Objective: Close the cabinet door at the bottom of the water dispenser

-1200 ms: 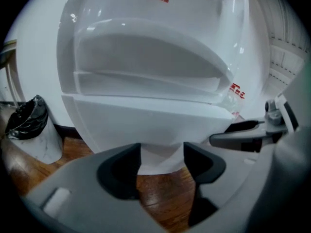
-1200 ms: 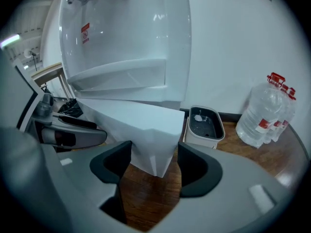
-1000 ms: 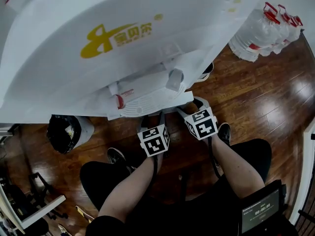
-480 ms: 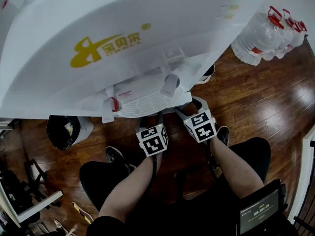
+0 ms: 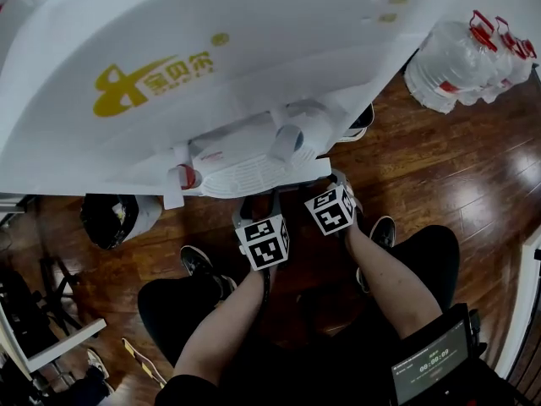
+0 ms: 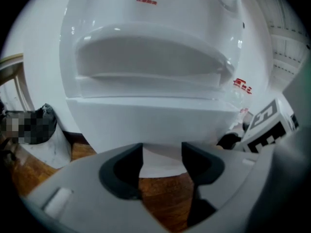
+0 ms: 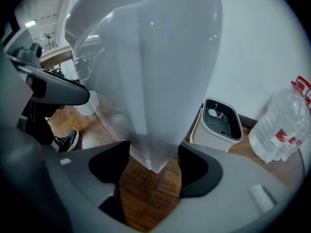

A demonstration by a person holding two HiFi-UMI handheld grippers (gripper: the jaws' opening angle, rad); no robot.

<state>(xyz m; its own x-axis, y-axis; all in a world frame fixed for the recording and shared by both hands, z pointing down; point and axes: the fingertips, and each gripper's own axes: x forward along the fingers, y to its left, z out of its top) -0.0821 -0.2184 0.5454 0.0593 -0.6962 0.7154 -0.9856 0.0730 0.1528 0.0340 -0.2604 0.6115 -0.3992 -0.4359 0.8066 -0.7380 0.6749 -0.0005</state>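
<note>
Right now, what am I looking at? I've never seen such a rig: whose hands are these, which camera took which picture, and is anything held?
There is no robot here: a person holds a pair of tongs in each hand. The head view comes from a camera on the person's head. It looks down on a white water dispenser and the wood floor. The patterned cubes are part of the tongs. Water jugs stand at the upper right, and a bin with a black bag at the left.

The other two pictures come from cameras riding on the tongs. The left tongs are open and empty, facing the dispenser's front. The right tongs are open too. A white edge of the dispenser stands just ahead of them, not gripped. A small white bin stands to its right by the wall.
</note>
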